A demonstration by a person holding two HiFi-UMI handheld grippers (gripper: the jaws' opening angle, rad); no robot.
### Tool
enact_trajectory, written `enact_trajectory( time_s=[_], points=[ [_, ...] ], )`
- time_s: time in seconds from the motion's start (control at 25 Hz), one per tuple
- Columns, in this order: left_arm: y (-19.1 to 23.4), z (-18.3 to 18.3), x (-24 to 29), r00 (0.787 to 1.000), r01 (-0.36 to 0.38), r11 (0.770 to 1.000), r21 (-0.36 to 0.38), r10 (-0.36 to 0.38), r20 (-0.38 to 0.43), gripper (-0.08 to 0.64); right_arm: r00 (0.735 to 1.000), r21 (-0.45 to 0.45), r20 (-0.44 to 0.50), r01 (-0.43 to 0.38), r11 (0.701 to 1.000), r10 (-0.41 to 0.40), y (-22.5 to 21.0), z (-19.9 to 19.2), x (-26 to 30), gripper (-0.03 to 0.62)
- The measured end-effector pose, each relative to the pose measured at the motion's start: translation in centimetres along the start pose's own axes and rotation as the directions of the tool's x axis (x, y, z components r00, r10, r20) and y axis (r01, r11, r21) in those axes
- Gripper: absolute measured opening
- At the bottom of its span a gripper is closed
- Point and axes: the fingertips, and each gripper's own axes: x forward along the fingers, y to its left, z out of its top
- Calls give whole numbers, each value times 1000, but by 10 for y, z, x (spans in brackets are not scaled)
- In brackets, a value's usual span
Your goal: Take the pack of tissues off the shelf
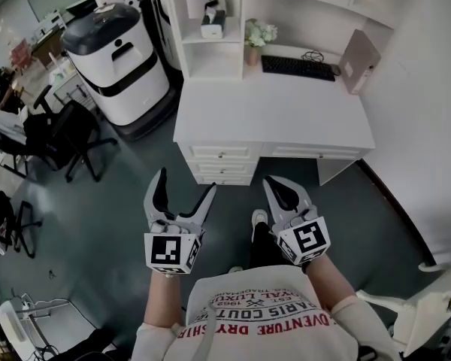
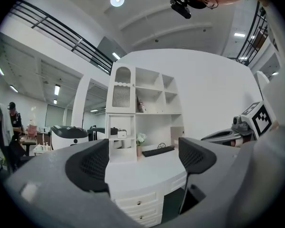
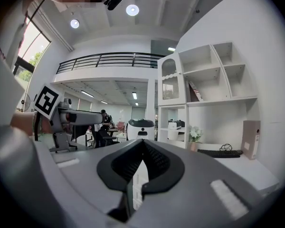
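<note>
The pack of tissues (image 1: 213, 24) is a small white box with a dark top. It sits in a cubby of the white shelf unit (image 1: 207, 59) at the back left of the desk (image 1: 286, 111). The left gripper view shows the pack (image 2: 122, 134) far ahead, and the right gripper view shows it (image 3: 175, 125) small beside the flowers. My left gripper (image 1: 186, 180) is held over the floor in front of the desk drawers, jaws wide open and empty (image 2: 141, 161). To its right, my right gripper (image 1: 270, 182) has its pads together, holding nothing (image 3: 141, 163).
A black keyboard (image 1: 297, 68), a vase of flowers (image 1: 257, 40) and a leaning brown board (image 1: 358, 60) are on the desk. A large white-and-black machine (image 1: 116, 59) stands left of the desk, with office chairs (image 1: 64, 138) beyond it. A white chair (image 1: 428, 299) is at my right.
</note>
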Motion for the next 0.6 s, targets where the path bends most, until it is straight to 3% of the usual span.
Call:
enact_trajectory(
  time_s=[0.24,0.6],
  points=[
    [25,-12,57,997,-68,998,-2,68,-23,460,999,3,30,-44,999,43,-51,-1,54,-2],
    [46,-2,199,988,-152,988,-16,152,-6,459,994,-3,49,-95,995,95,-174,16,146,-2]
  ],
)
